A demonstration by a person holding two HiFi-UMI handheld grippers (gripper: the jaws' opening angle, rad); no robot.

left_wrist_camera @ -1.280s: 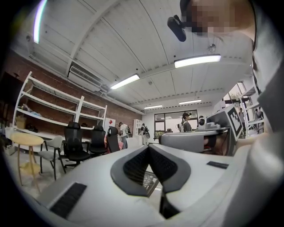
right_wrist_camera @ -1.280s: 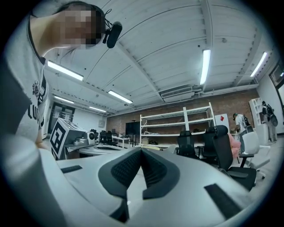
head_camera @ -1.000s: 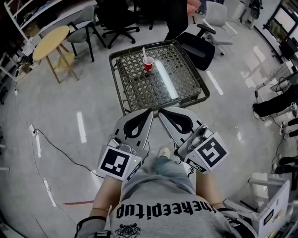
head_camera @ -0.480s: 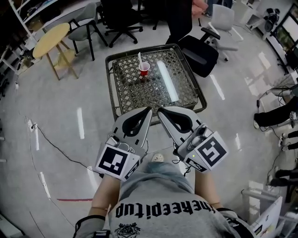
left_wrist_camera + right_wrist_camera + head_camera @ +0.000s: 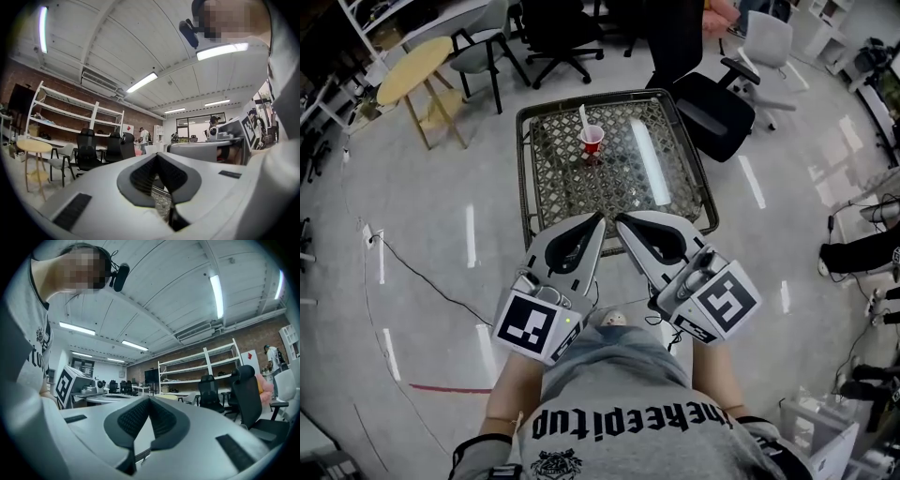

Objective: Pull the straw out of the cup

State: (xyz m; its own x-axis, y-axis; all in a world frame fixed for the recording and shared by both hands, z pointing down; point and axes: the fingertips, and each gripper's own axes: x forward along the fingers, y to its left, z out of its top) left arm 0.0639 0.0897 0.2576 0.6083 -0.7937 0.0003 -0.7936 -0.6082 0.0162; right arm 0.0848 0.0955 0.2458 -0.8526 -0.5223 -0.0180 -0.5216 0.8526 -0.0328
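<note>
Hovering level and side by side, the left gripper (image 5: 600,217) and the right gripper (image 5: 618,218) have their tips right at the near rim of the low dark-framed table with a glass top over woven mesh (image 5: 572,192). Left jaws: pressed together, nothing between them. Right jaws: same story, closed up and empty. And the target? The small red plastic cup (image 5: 592,142) stands upright toward the far side of the tabletop, well apart from both grippers. The thin white straw (image 5: 582,116) stands in it, leaning left over the rim. This reads as the approach, with the whole pull ahead.

Now the hazards. Both sets of jaws must open before anything can be gripped; arrive closed and a tip could simply knock that cup over. It looks light, and glass is slick, so a one-sided tug on the straw may drag or topple the cup rather than free the straw. One gripper likely needs to steady it. Squeeze too hard and the thin plastic may buckle. The straw is slim, easy to pinch off-centre and lose. Whether the cup holds liquid I cannot tell from this far; if it does, a tip means a spill.
</note>
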